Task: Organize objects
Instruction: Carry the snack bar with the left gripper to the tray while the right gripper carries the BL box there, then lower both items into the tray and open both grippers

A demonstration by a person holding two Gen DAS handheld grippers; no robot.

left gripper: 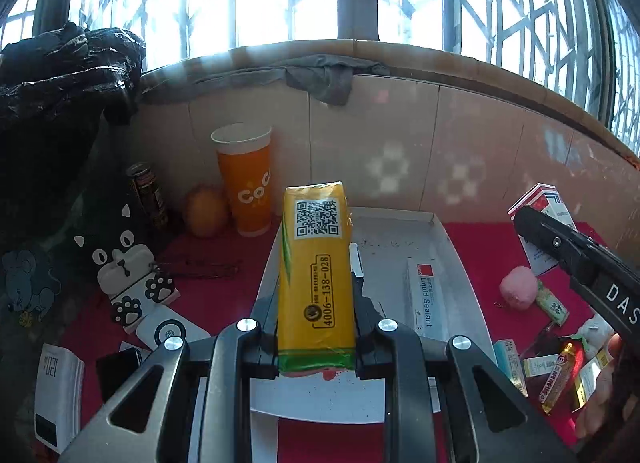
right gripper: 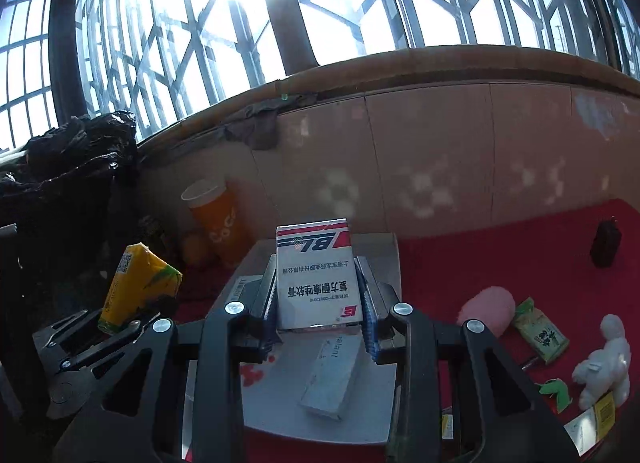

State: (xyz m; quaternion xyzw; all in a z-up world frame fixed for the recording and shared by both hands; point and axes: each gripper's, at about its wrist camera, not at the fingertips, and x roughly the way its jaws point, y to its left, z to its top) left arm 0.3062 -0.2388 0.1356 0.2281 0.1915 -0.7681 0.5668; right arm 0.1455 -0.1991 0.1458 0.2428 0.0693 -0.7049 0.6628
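Left tool (left gripper: pixel 316 327) clamped on yellow drink carton (left gripper: pixel 316 275), right tool (right gripper: pixel 320 303) clamped on white medicine box (right gripper: pixel 318 283), both above white tray (left gripper: pixel 400 227) on red worktop (left gripper: pixel 480 247) — best lowered level, beside sealant box (right gripper: pixel 334 379) — released only once seated flat.

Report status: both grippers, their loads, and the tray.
Left gripper shut on yellow carton. Right gripper shut on white box. Both over white tray; sealant box already inside. Nothing blocking.
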